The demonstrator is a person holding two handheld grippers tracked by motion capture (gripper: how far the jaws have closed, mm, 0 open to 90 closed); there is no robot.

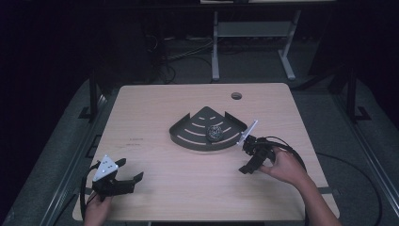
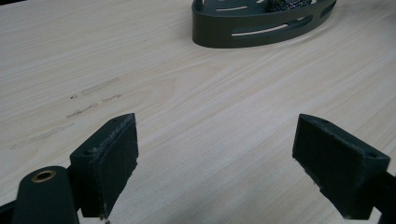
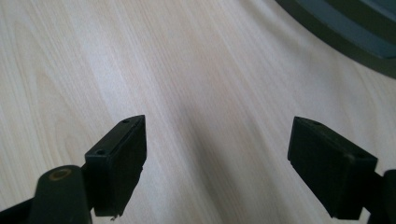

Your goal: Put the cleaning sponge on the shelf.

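A dark fan-shaped tray [image 1: 188, 134] with slotted walls sits at the middle of the wooden table [image 1: 155, 108]. Inside it lies a small dark metallic scrubber ball [image 1: 215, 133]. My left gripper [image 1: 130, 169] rests near the front left corner, open with nothing between its pads. It looks across bare wood toward the tray [image 2: 219, 39] and the ball [image 2: 285, 4]. My right gripper [image 1: 244, 157] hovers just right of the tray's front, held in a hand, open and holding nothing. Its view has open jaws [image 3: 217, 163] over bare wood and the tray's rim [image 3: 345, 37] at the upper right.
A round cable hole [image 1: 236, 96] sits near the table's far edge. Faint marks [image 1: 134, 140] lie on the wood left of the tray. Beyond the table stand a white desk frame [image 1: 215, 47] and floor cables [image 1: 183, 56]. A black cable [image 1: 291, 153] loops behind the right hand.
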